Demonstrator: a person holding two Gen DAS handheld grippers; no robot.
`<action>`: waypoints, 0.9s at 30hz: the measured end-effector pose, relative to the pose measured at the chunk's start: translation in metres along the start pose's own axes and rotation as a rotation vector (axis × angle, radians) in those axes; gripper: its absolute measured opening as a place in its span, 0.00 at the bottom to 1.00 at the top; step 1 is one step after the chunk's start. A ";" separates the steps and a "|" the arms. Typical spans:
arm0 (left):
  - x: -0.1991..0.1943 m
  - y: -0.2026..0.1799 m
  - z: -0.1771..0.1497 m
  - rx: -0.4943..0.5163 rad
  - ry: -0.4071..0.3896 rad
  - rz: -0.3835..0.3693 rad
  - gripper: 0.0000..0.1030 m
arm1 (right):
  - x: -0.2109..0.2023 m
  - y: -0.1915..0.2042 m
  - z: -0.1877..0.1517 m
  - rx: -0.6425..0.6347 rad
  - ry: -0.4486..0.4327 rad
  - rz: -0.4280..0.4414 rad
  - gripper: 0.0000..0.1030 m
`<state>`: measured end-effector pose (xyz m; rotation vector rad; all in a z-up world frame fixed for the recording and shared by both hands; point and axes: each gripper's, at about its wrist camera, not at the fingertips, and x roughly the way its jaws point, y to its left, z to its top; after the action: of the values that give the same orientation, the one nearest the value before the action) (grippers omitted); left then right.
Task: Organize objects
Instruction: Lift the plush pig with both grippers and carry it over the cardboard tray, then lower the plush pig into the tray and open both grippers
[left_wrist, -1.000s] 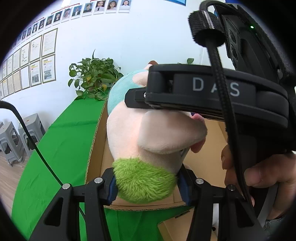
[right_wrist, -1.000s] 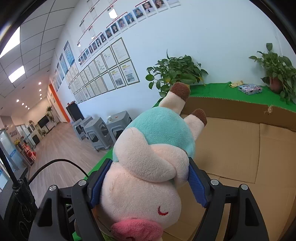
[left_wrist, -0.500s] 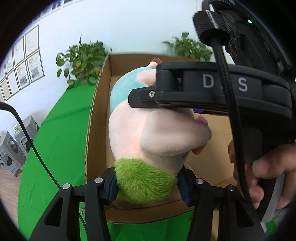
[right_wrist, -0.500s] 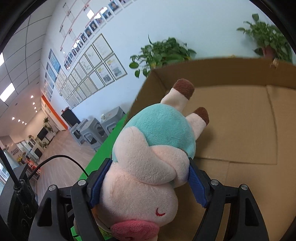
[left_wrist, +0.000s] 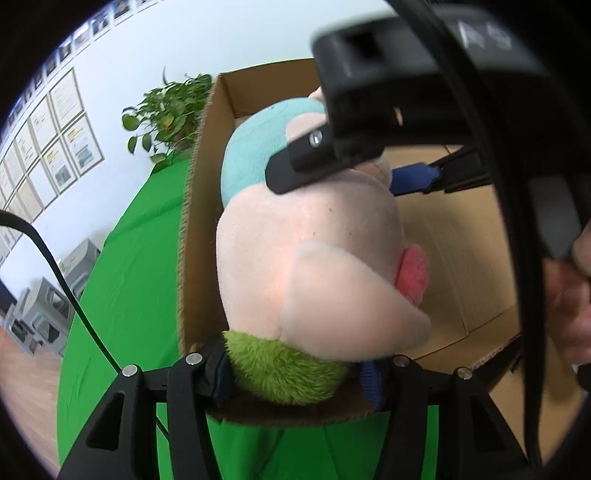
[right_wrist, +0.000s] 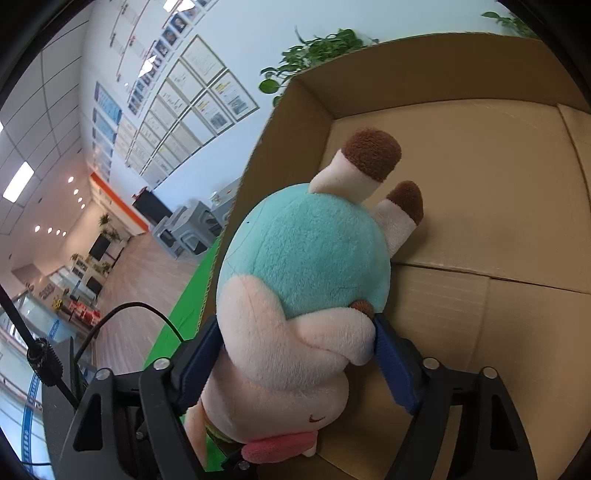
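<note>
Plush pig (right_wrist: 303, 295) here, soft and fuzzy: pale pink head and arms, teal body, cream legs ending in brown hooves, a pink snout and a tuft of shaggy green fur on its head. It's hanging head-first toward the cameras, inside the open top of a plain corrugated cardboard box (right_wrist: 498, 229), hooves pointing at the box floor. Both tools are angled downward into the box. The left tool (left_wrist: 295, 373) has its blue pads around the green tuft, and its jaws are easing open, tuft between them. The right tool (right_wrist: 295, 354) is clamped on the pig's upper body at the arms, its jaws squeezing in a bit more. A hand (left_wrist: 569, 295) shows at the edge of the left view. The box sits on a desk (left_wrist: 122, 280) covered in bright green cloth, with a leafy potted plant (left_wrist: 166, 110) behind.
</note>
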<state>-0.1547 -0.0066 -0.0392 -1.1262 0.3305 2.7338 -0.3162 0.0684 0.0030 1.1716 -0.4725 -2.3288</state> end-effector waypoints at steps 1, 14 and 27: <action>0.014 0.017 0.006 -0.007 0.001 -0.009 0.54 | 0.004 0.002 -0.001 -0.005 0.001 0.013 0.70; 0.003 0.033 -0.002 -0.040 -0.012 0.005 0.57 | 0.060 0.013 -0.002 0.001 0.045 0.107 0.79; -0.018 0.096 0.020 -0.172 -0.137 0.038 0.79 | -0.059 0.002 -0.019 0.053 -0.147 -0.108 0.95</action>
<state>-0.1776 -0.0947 0.0007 -0.9715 0.1013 2.9005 -0.2699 0.0981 0.0311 1.0785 -0.5377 -2.5214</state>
